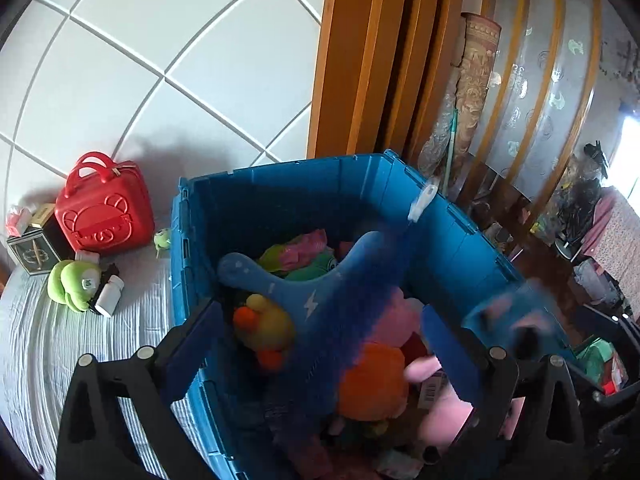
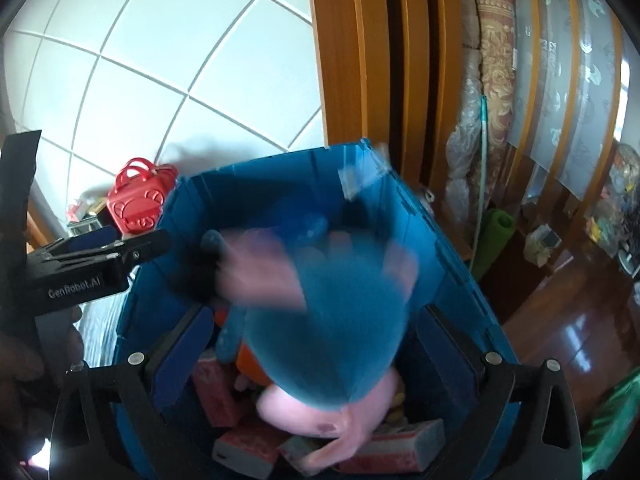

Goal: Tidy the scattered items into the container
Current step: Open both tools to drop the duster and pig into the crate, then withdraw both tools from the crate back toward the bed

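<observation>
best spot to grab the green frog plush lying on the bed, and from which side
Grip the green frog plush across its rounded body, coming down from above on its left, open side. It lies flat on the striped bedcover, and the white bottle sits tight against its right, so that side is crowded. Being soft, it should squash between the tool fingers.

a home bedroom, striped bed cover point(image 1: 80, 344), wooden sliding doors point(image 1: 372, 56), rolled rug point(image 2: 496, 60), plush toys in a blue crate point(image 1: 280, 196)

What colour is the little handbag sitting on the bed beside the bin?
Red, with an embossed bear face; the handbag shows best in the left wrist view.
</observation>
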Demonstrator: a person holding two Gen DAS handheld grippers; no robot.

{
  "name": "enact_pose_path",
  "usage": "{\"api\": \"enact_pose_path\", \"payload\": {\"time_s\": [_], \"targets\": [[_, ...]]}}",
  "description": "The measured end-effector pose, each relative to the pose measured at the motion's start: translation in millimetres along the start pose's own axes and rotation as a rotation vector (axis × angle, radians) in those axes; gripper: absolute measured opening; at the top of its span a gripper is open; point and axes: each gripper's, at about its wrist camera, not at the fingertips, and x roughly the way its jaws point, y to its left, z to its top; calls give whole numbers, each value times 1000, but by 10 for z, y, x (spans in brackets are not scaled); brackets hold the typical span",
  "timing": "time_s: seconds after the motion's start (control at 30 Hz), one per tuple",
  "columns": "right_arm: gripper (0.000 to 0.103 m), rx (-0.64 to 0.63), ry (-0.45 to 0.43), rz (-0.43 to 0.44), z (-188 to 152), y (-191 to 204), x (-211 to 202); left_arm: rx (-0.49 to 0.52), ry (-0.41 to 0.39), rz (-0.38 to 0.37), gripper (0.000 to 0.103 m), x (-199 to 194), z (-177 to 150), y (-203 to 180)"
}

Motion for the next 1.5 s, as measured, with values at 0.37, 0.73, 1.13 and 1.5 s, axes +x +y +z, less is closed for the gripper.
{"api": "enact_pose_path", "payload": {"time_s": [0.37,0.73,1.13,1.5], "targets": [[103,1,15,16,25,134,61,-27,2,29,101,-62,-42,260],[103,-40,1,50,99,511,124,-99,-14,108,101,-255,-144,909],[103,-153,-20,150,267,1674,325,-177,-45,202,101,-746,-236,2098],[103,-207,-17,194,243,2652,465,-243,-49,269,101,-1038,-333,3113]]}}
